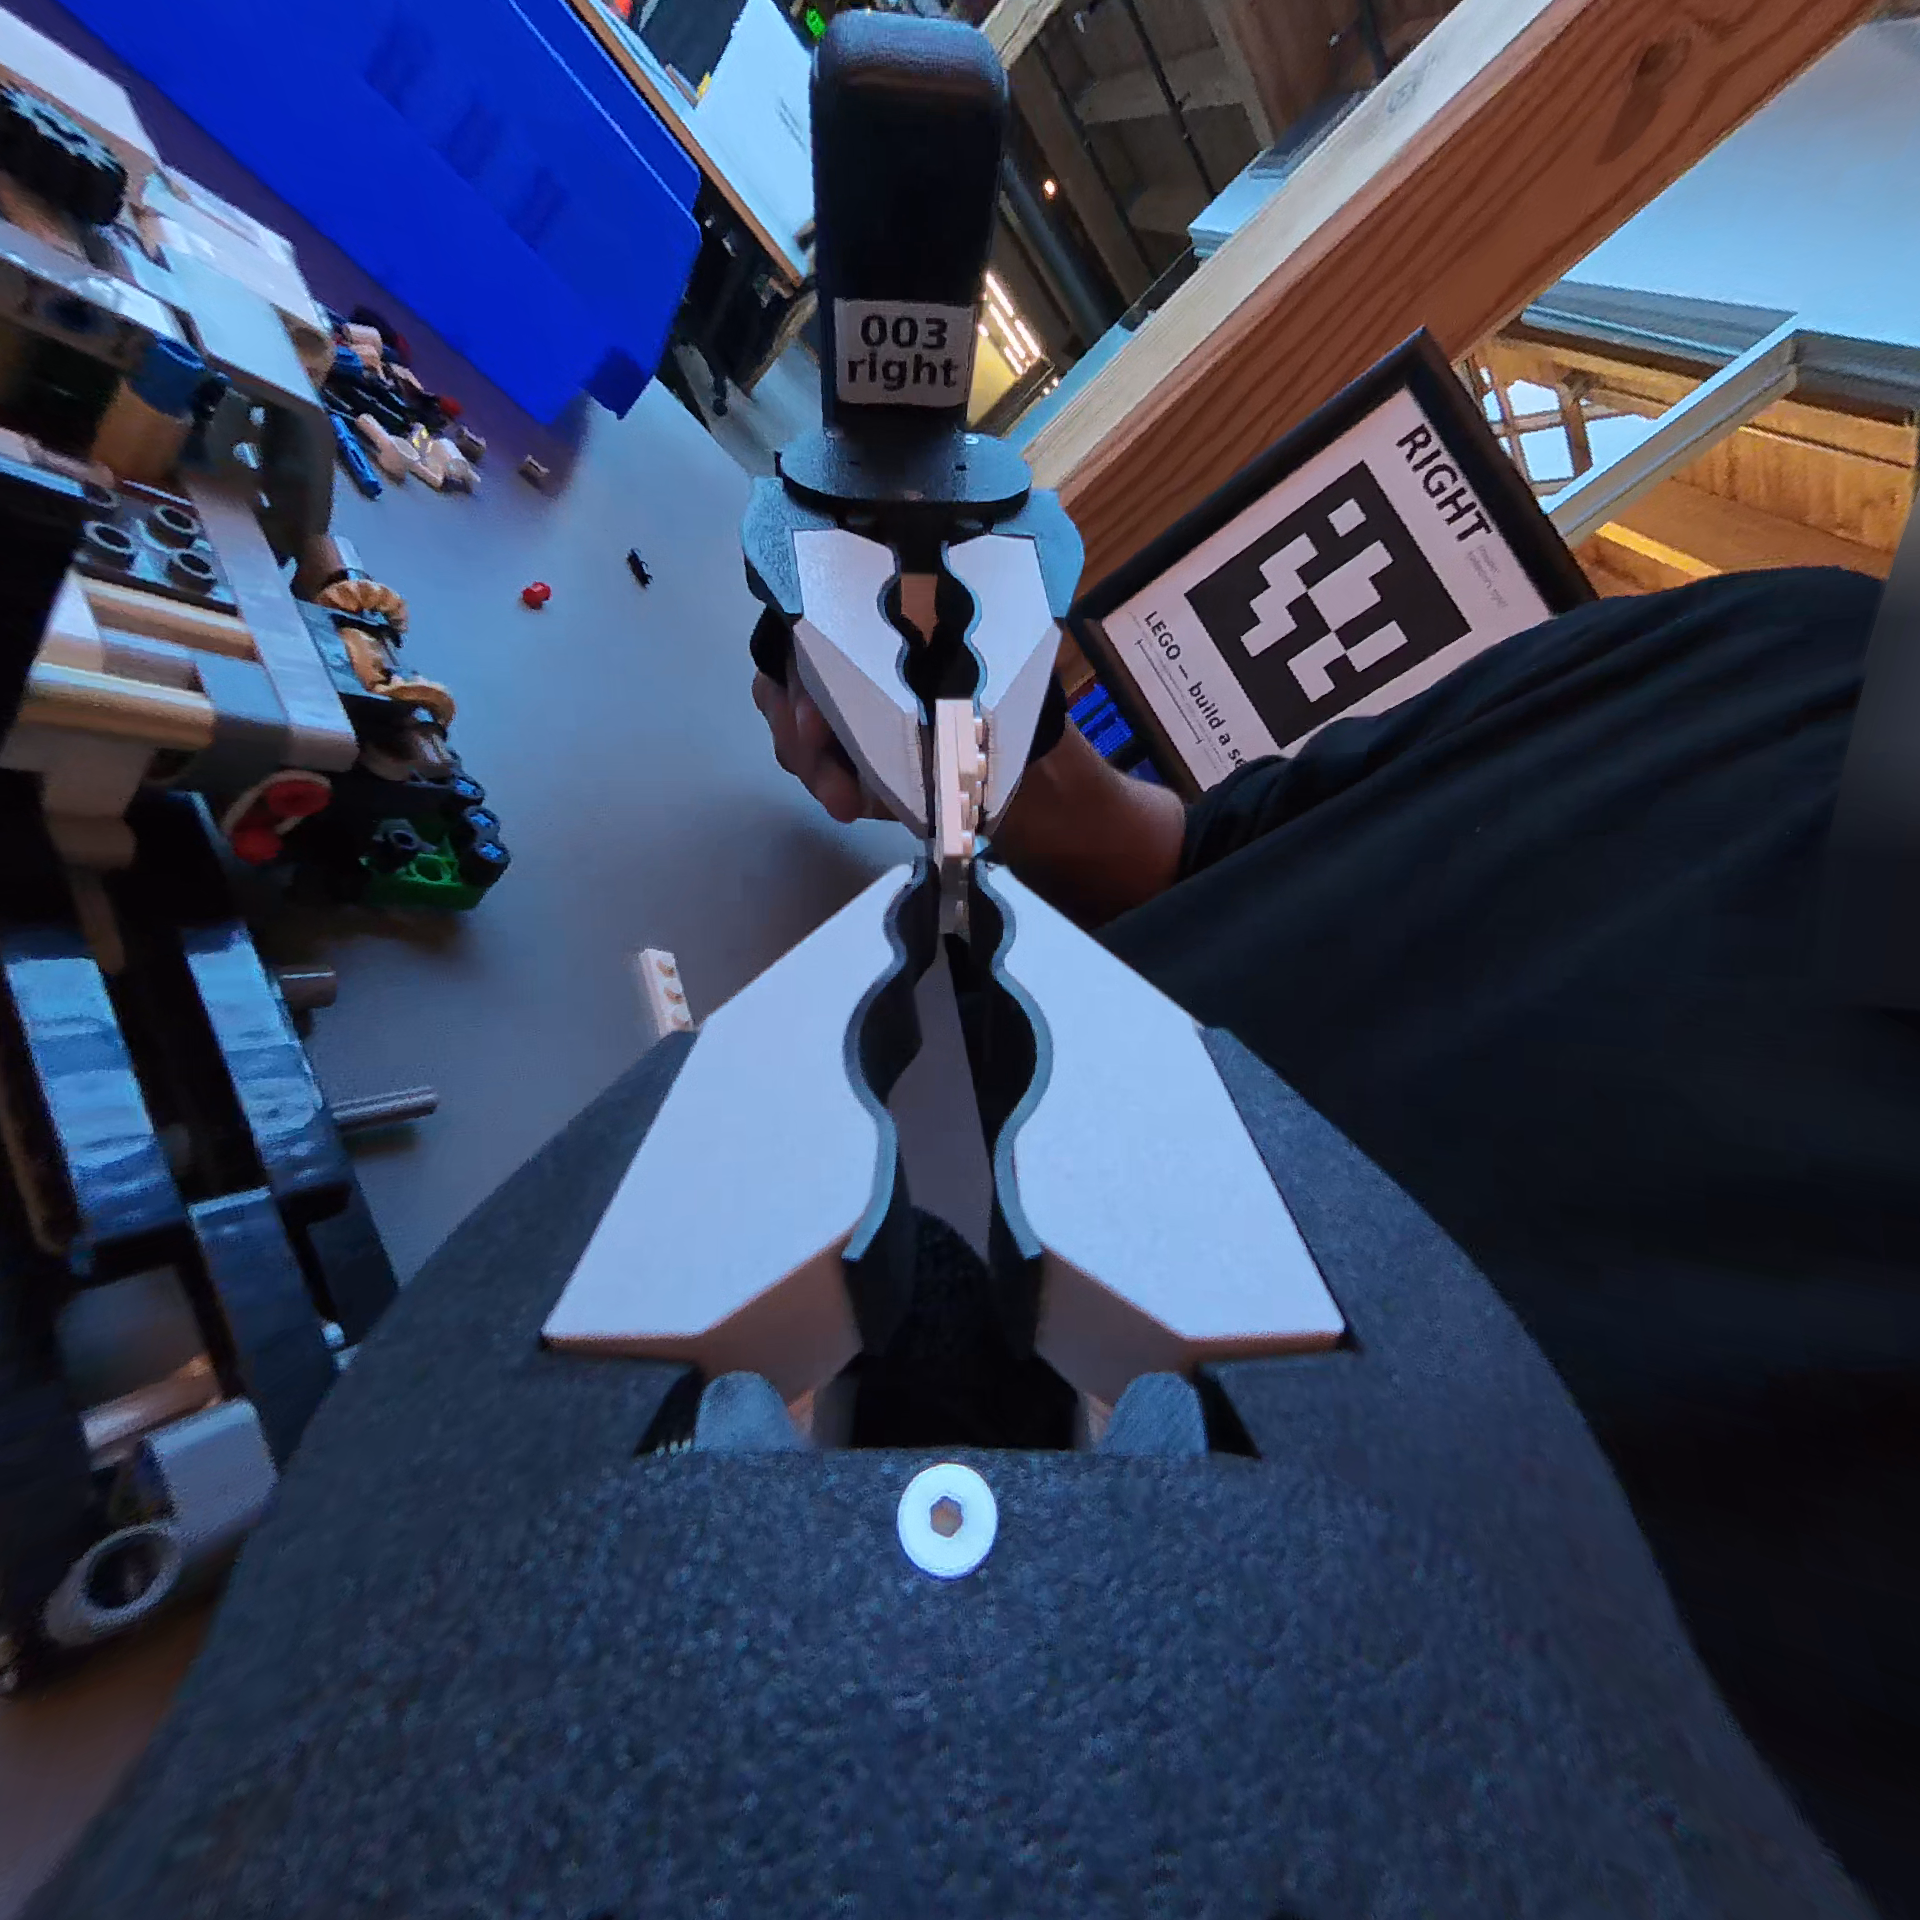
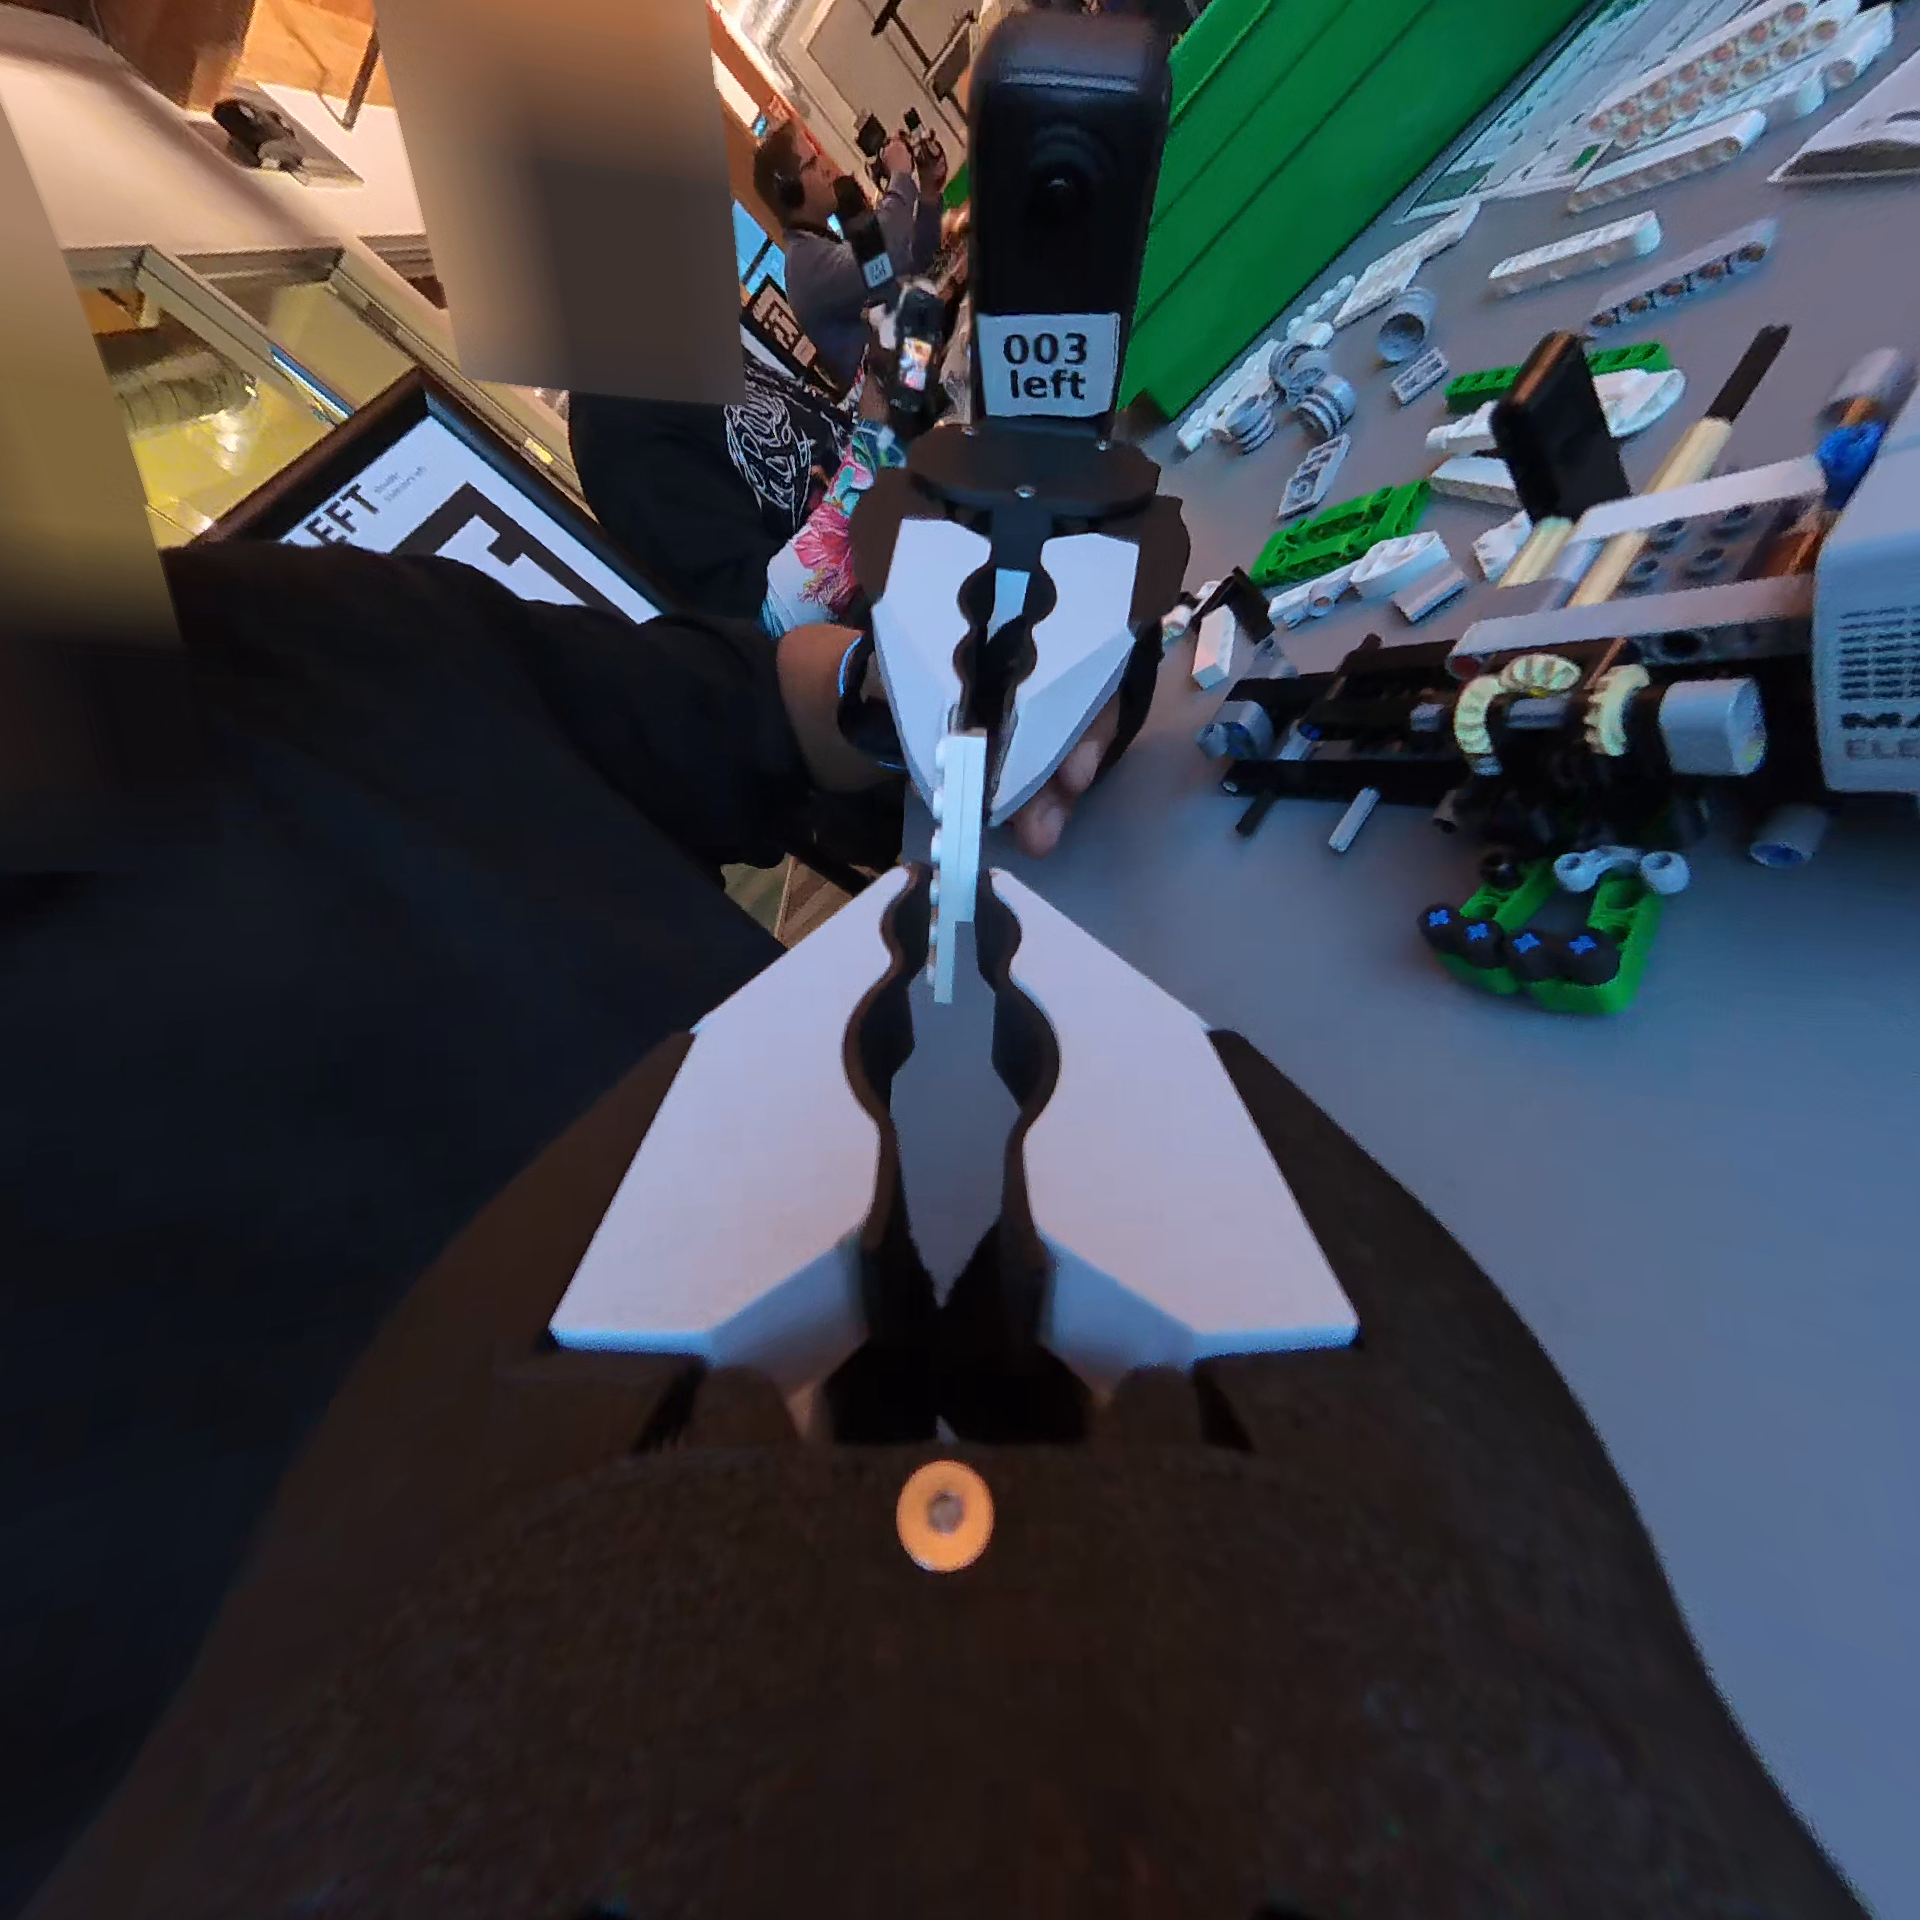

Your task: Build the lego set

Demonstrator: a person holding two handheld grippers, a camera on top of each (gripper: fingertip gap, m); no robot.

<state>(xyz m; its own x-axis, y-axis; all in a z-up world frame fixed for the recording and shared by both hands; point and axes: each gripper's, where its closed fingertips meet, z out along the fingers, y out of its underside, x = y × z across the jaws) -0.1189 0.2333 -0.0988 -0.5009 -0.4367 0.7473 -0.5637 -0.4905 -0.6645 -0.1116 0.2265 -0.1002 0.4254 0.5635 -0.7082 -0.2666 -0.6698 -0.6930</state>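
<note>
A white studded Lego plate hangs in the air between my two grippers, which face each other tip to tip. My left gripper is shut on its near end. My right gripper is shut on its far end. In the right wrist view the plate runs from inside my right gripper up to the left gripper. I cannot tell whether it is one plate or two pressed together. The part-built Lego model stands on the grey table to the right, and it also shows in the left wrist view.
A green Technic piece with black pins lies by the model. Loose white and green parts are spread behind it. A green bin, a blue bin and framed signs border the table. A spare white plate lies on the table.
</note>
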